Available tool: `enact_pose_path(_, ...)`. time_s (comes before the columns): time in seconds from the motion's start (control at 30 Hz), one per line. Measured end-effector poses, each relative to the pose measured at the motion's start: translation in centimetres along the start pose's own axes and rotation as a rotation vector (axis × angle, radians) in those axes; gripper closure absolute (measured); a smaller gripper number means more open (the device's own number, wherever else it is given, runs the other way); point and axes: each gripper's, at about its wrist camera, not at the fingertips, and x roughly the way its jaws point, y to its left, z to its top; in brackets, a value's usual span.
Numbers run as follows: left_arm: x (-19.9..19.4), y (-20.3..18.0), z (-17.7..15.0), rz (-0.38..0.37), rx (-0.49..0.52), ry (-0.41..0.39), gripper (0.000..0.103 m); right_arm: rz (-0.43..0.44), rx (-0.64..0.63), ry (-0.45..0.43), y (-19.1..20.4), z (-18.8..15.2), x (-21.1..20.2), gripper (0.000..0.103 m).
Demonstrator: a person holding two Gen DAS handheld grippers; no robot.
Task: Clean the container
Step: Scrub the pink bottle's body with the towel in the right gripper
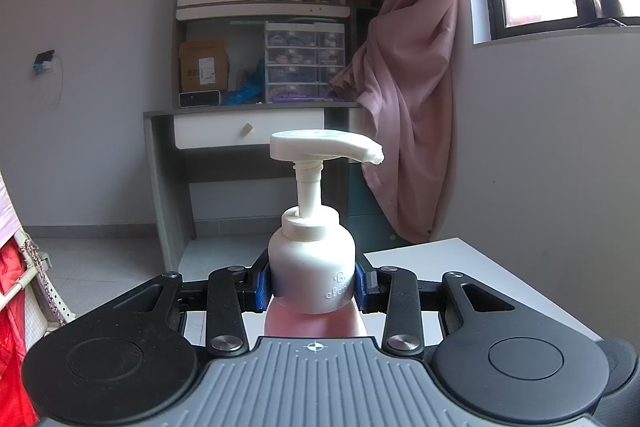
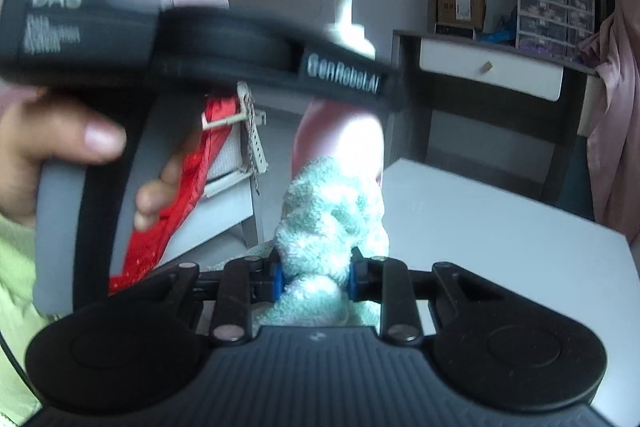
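A pump bottle [image 1: 312, 267] with a white top, pink lower body and white pump head [image 1: 320, 145] stands upright in the left wrist view. My left gripper [image 1: 314, 285] is shut on the bottle's shoulder, blue pads on both sides. In the right wrist view my right gripper [image 2: 315, 277] is shut on a bunched light-green cloth [image 2: 332, 219]. The cloth presses against the pink body of the bottle [image 2: 340, 131]. Above it the left gripper's black body [image 2: 200, 43] crosses the view, held by a hand [image 2: 60, 143].
A white table [image 2: 500, 227] lies below and to the right. Behind stand a grey desk with a white drawer [image 1: 248, 131], shelves of small items [image 1: 304, 63] and a pink curtain [image 1: 412, 87]. A red cloth on a rack [image 2: 192, 179] is at the left.
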Motion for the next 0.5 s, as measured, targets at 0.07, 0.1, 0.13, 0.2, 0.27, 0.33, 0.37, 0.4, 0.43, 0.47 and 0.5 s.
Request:
enact_pose_path(0.07,0.0,0.0,0.0,0.0,0.0,0.0,0.065,0.005,0.001,0.024,0.2,-0.6,0.3,0.075)
enact_pose_path(0.1,0.0,0.0,0.1,0.0,0.0,0.001,0.065,0.007,0.0,0.036,0.3,-0.8,0.4,0.075)
enact_pose_path(0.13,0.0,0.0,0.1,0.0,0.0,0.001,0.065,0.007,-0.001,0.048,0.5,-1.1,0.6,0.075)
enact_pose_path(0.2,-0.1,0.0,0.2,0.0,0.001,0.001,0.065,0.009,0.0,0.071,0.6,-1.5,1.1,0.075)
enact_pose_path(0.27,0.0,-0.1,0.2,0.0,0.001,0.001,0.065,0.01,0.001,0.089,0.8,-1.9,1.5,0.075)
enact_pose_path(0.33,0.0,-0.2,0.2,0.001,0.002,0.001,0.065,0.008,0.003,0.1,0.8,-2.2,1.7,0.075)
enact_pose_path(0.37,0.0,-0.3,0.2,0.002,0.002,0.001,0.065,0.009,0.005,0.1,0.7,-2.2,1.8,0.075)
enact_pose_path(0.4,0.0,-0.5,0.3,0.004,0.001,0.001,0.065,0.009,0.009,0.101,0.6,-2.1,1.9,0.075)
enact_pose_path(0.43,0.0,-0.6,0.3,0.004,0.001,0.001,0.065,0.009,0.01,0.101,0.5,-2.0,1.9,0.075)
enact_pose_path(0.47,0.0,-0.6,0.3,0.002,0.001,0.0,0.065,0.008,0.01,0.102,0.6,-2.0,1.9,0.075)
enact_pose_path(0.5,-0.1,-0.6,0.2,0.002,0.001,0.0,0.065,0.007,0.009,0.103,0.6,-2.1,1.9,0.075)
